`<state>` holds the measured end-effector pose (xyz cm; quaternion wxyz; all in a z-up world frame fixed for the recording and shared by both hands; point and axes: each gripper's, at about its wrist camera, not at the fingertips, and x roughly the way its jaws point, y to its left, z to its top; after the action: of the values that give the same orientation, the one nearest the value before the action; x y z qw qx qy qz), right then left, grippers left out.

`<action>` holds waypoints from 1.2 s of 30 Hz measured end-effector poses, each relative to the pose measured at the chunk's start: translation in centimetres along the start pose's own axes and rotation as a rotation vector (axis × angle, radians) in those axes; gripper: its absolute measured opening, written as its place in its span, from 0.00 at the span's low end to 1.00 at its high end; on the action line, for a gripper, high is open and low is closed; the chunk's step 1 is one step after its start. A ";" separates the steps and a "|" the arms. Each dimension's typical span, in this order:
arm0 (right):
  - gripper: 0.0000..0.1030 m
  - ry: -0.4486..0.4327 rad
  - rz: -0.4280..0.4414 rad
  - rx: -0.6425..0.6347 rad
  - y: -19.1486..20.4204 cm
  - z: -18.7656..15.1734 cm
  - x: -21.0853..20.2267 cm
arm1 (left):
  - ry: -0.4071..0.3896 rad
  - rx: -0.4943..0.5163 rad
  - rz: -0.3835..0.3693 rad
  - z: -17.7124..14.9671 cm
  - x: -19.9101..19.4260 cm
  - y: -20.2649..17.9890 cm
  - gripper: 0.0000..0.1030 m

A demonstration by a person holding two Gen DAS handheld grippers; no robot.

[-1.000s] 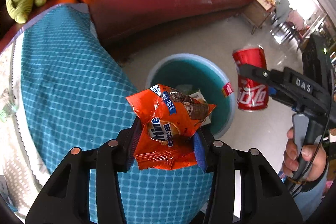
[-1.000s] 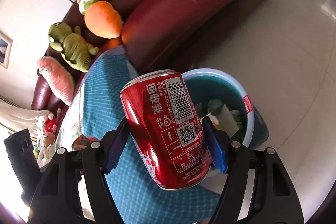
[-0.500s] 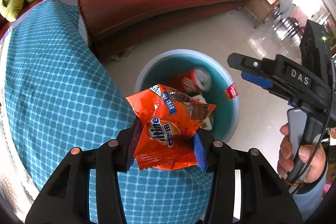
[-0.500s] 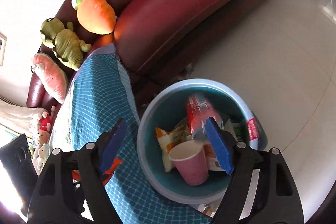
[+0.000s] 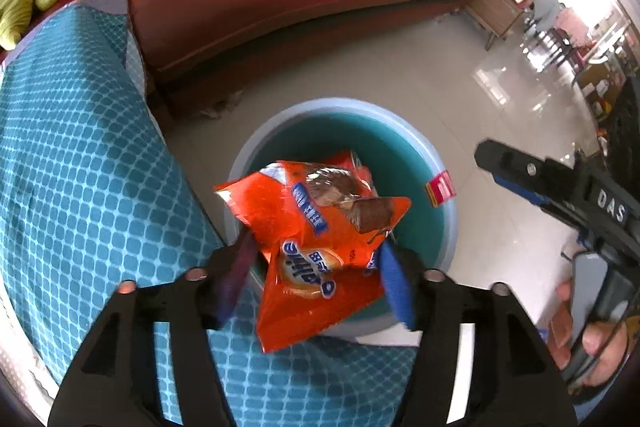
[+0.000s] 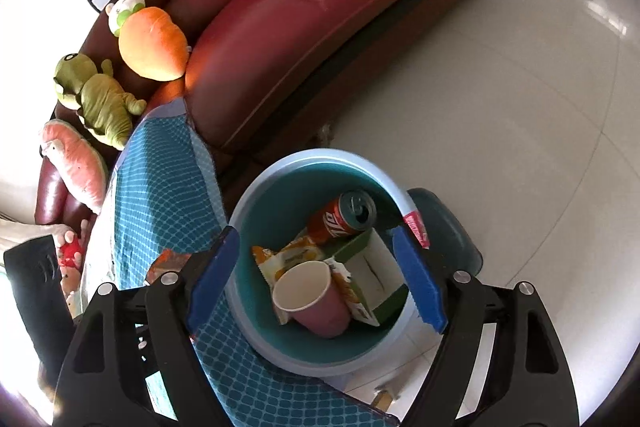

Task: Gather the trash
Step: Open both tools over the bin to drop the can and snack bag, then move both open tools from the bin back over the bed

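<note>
Now wrapper (image 5: 316,251) — between left tool (image 5: 314,277) pads

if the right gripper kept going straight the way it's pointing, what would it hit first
Most likely the pink paper cup lying on top of the trash inside the blue bin; the open right gripper holds nothing, though depth is hard to judge.

Bin on the floor between sofa and cloth-covered desk

The trash bin (image 6: 256,339) stands on the floor just beside the desk (image 6: 160,195), with the sofa (image 6: 320,27) behind it. In it lie a soda can (image 6: 344,219), a paper cup (image 6: 308,299) and a carton (image 6: 376,275); plush toys (image 6: 100,99) sit on the sofa's far end.
</note>
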<state>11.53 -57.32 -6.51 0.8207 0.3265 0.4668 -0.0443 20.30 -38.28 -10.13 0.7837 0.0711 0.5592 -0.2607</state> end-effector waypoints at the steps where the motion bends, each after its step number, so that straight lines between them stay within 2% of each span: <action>1: 0.73 0.002 -0.004 -0.001 0.0 0.0 0.0 | -0.003 -0.002 0.005 0.1 0.0 -0.1 0.69; 3: 0.73 0.006 -0.009 -0.001 0.0 0.0 0.0 | -0.003 -0.011 0.005 0.2 -0.1 0.1 0.78; 6: 0.73 0.011 -0.016 -0.006 0.3 -0.1 0.1 | -0.005 -0.019 0.010 0.0 -0.3 0.8 0.83; 21: 0.74 0.020 -0.048 -0.024 2.2 -1.2 -0.4 | -0.038 -0.023 -0.029 -2.1 -3.4 2.4 0.84; 27: 0.74 0.029 -0.050 -0.061 4.3 -2.5 -1.2 | -0.071 -0.040 -0.040 -3.7 -5.8 3.5 0.85; 29: 0.77 0.028 -0.049 -0.073 5.2 -3.0 -1.6 | -0.083 -0.050 -0.038 -4.5 -6.7 4.3 0.85; 36: 0.77 0.028 -0.028 -0.124 8.8 -5.3 -2.6 | -0.130 -0.100 -0.017 -7.5 -10.3 7.7 0.85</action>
<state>9.51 -47.97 -1.88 0.8322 0.2689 0.4845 -0.0221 15.34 -25.26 -4.85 0.8188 0.0103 0.5201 -0.2430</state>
